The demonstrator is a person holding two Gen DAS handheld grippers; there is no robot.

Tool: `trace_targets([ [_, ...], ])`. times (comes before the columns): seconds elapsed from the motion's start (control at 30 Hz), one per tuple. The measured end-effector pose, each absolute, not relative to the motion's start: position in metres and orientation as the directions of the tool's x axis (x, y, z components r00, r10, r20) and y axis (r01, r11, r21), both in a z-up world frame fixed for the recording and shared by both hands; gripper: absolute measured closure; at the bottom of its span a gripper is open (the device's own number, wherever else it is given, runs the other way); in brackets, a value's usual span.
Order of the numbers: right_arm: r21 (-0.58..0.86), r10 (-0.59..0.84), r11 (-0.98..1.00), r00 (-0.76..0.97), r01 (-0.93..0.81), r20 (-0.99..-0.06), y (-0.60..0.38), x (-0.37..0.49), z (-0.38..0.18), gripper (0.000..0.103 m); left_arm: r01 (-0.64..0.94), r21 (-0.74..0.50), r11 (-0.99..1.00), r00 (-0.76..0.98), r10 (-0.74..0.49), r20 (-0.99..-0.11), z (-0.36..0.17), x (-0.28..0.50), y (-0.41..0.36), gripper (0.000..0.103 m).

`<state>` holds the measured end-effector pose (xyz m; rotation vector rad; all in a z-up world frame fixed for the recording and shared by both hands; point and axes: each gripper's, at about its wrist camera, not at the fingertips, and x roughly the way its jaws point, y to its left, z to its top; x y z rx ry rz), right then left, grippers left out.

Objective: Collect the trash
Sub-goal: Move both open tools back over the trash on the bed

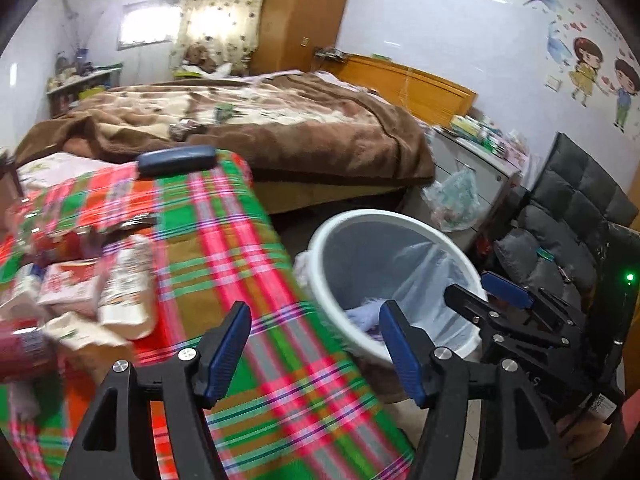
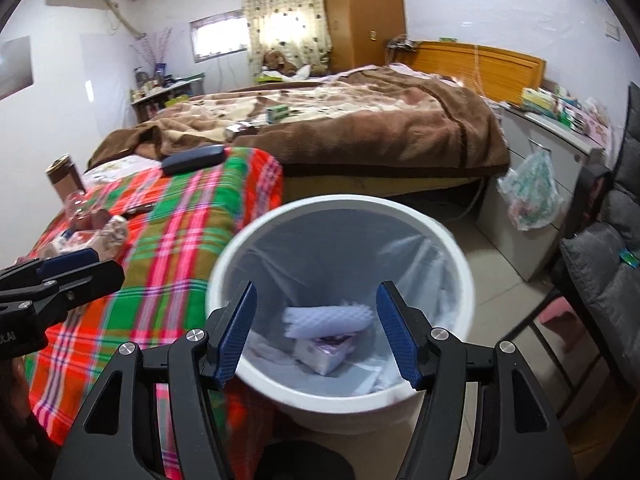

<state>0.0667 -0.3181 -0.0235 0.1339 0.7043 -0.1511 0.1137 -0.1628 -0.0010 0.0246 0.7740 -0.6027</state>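
Below your right claw [image 2: 316, 332], which stands spread with nothing between its pads, sits the white bin [image 2: 448, 248] with its clear liner, and a foam sheet [image 2: 328, 318] and a small box [image 2: 324, 354] already lie at the bottom. Your left claw [image 1: 316, 350] is spread and empty too, hanging over the edge of the desk [image 1: 224, 248] with its plaid cloth, the bin just to its right. What is left to collect lies to that claw's left and a little ahead: a heap of white cartons [image 1: 128, 292], a red-and-white packet [image 1: 70, 282] and other wrappers too blurred to name. The danger is in that crowding: reach in with the pads this wide and you may pinch two pieces at once, or shove the heap toward the desk's edge and onto the floor. A dark case [image 1: 176, 160] and a slim dark tool [image 1: 132, 223] lie farther ahead on the cloth; they may not be trash, so leave them alone. The bin stands close against the desk, so a low swing could knock its rim, and the two claws are near enough to collide over it.
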Motion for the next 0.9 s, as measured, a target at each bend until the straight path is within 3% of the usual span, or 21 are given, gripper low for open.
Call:
trace_targets([
  [0.9,0.118,0.139,0.99,0.736,-0.081,-0.662,-0.201,0.102,-0.031,0.039,0.13,-0.176,0.976,0.754,-0.213,-0.622,0.005,0.11,0.063,0.037],
])
